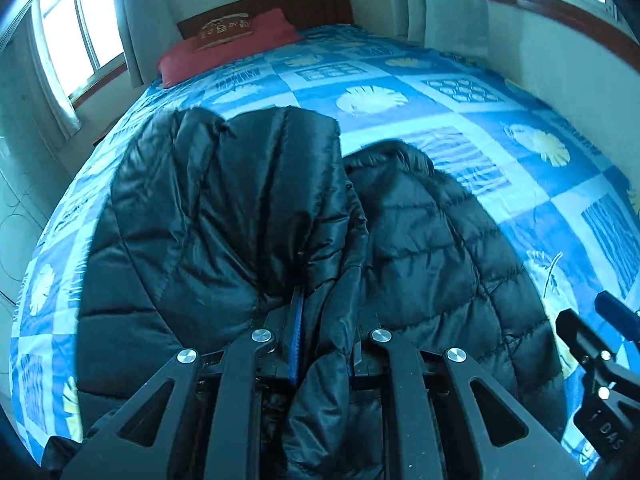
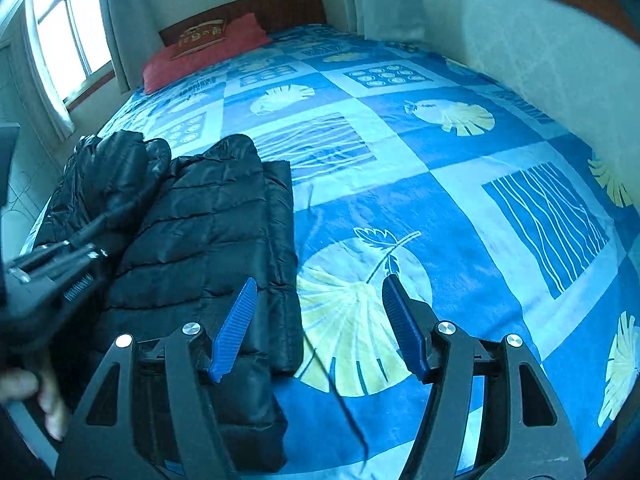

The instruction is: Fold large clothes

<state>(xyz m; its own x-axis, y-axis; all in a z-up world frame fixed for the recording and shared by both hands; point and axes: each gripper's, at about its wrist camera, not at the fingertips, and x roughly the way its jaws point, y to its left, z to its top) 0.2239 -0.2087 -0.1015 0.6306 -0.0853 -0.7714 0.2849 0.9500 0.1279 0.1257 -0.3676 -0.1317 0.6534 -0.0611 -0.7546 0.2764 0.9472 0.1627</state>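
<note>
A black quilted puffer jacket [image 1: 420, 248] lies on the near left part of the bed; it also shows in the right wrist view [image 2: 208, 232]. My left gripper [image 1: 320, 344] is shut on a bunched fold of the jacket, with fabric pinched between its blue pads and draped over the fingers. Seen from the right wrist view, the left gripper [image 2: 104, 216] holds the jacket's raised left part. My right gripper [image 2: 316, 320] is open and empty, hovering over the jacket's right edge and the bedspread. Its blue pad [image 1: 616, 312] shows at the right of the left wrist view.
The bed carries a blue patterned bedspread [image 2: 460, 200] with leaf prints. A red pillow [image 1: 228, 48] lies at the wooden headboard [image 1: 312, 4]. Curtained windows [image 1: 80, 36] are at the left; a white wall [image 2: 540, 64] runs along the bed's right side.
</note>
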